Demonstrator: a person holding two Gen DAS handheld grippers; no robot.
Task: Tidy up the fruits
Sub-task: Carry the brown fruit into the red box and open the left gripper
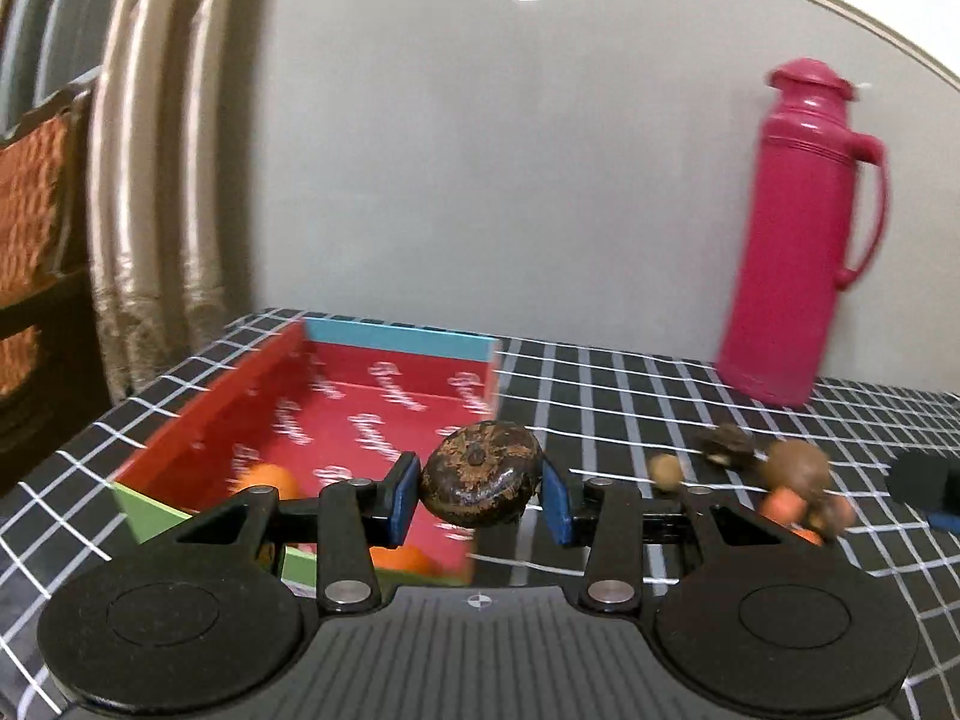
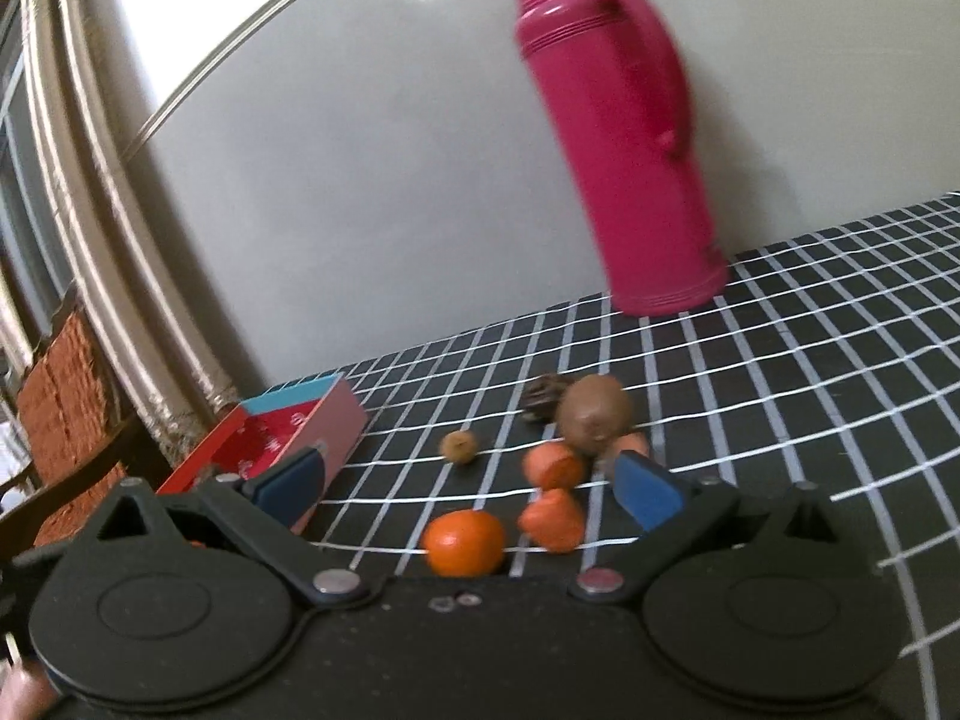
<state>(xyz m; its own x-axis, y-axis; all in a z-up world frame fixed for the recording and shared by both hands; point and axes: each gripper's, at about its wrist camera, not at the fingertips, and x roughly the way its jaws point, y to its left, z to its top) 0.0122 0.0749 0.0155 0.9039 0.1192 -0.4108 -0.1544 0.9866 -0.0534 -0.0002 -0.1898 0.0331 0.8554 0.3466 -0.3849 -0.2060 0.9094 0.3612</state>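
Left claw [image 1: 480, 489] is gripping a dark brown fruit [image 1: 480, 474], hanging over the red box's [image 1: 360, 414] right wall; better shifting it further inside the box before releasing. Right claw [image 2: 468, 483] is gaping empty near the oranges [image 2: 463, 543] beside the box.

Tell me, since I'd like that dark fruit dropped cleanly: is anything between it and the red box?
Nothing visible blocks it. The left tongs hold the dark fruit above the near right corner of the open red box. The box has no lid on it, and only orange fruits lie at its near end.
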